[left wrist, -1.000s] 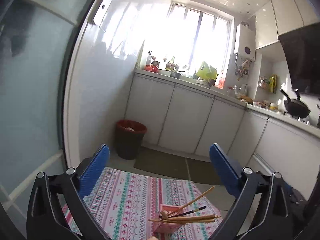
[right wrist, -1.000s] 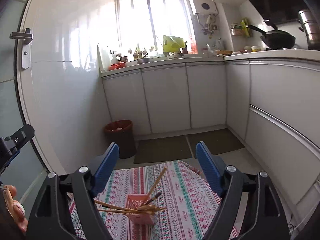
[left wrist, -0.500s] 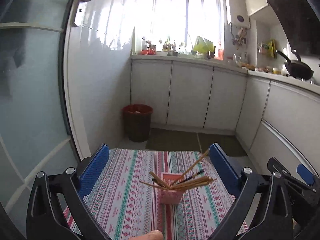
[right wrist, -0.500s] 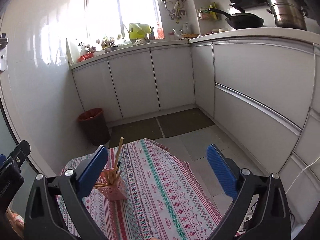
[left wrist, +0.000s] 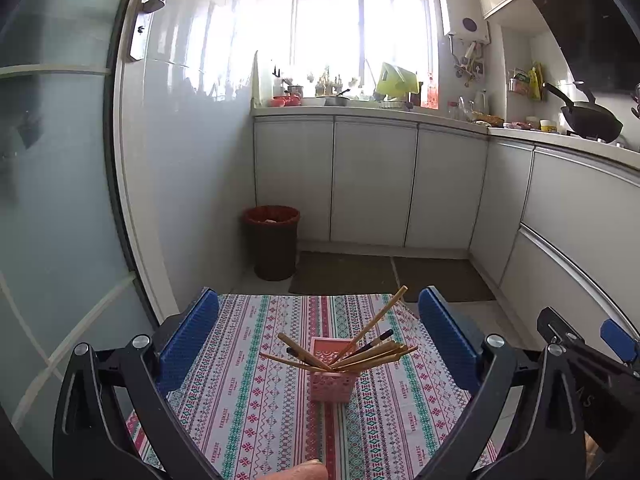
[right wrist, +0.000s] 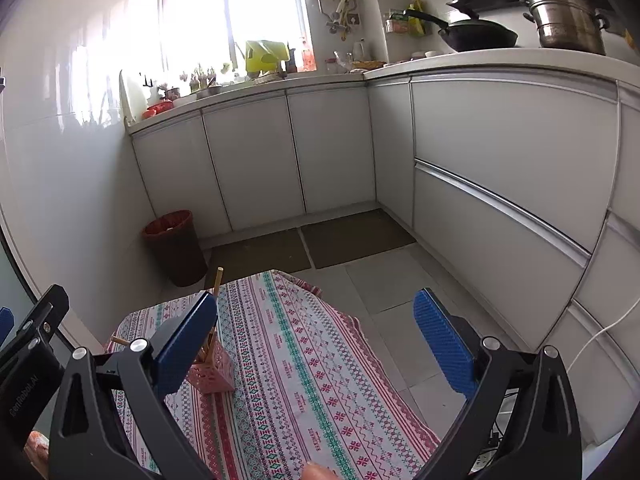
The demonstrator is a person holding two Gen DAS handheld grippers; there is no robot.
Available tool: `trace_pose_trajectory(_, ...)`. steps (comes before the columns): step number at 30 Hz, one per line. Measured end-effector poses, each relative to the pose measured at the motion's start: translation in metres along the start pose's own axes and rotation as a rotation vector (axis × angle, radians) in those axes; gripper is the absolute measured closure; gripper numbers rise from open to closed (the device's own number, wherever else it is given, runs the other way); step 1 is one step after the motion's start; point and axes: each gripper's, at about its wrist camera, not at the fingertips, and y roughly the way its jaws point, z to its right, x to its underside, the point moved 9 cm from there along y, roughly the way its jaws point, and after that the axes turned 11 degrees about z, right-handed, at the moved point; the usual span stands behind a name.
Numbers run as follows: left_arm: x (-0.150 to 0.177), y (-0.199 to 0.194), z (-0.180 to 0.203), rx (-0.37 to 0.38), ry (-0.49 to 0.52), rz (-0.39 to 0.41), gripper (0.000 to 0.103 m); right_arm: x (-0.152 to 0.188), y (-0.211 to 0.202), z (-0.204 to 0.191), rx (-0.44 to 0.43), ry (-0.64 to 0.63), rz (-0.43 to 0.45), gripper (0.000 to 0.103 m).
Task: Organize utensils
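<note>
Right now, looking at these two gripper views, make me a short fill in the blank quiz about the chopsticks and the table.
1. The chopsticks stand in a small holder colored ____.
2. Both the left gripper and the right gripper have their jaws ____.
3. The holder rests on a patterned ____.
4. Beside the white cabinets, on the floor, stands a red ____.

Missing words: pink; open; tablecloth; bin

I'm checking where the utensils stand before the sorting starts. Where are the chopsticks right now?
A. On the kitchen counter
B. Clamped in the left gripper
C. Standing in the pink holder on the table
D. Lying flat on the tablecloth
C: the chopsticks fan out of the pink holder on the patterned tablecloth, while the left gripper and the right gripper are both open and empty.
</note>
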Motion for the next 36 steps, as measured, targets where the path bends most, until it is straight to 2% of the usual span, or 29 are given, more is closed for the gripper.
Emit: trace_pose_trajectory(36,0.0038,0.0041,-0.0001,-0.005,0.003,-0.022,0.007,0.0078,0.0042,-0.0003,-0.016,0.025,-0.034,0.007)
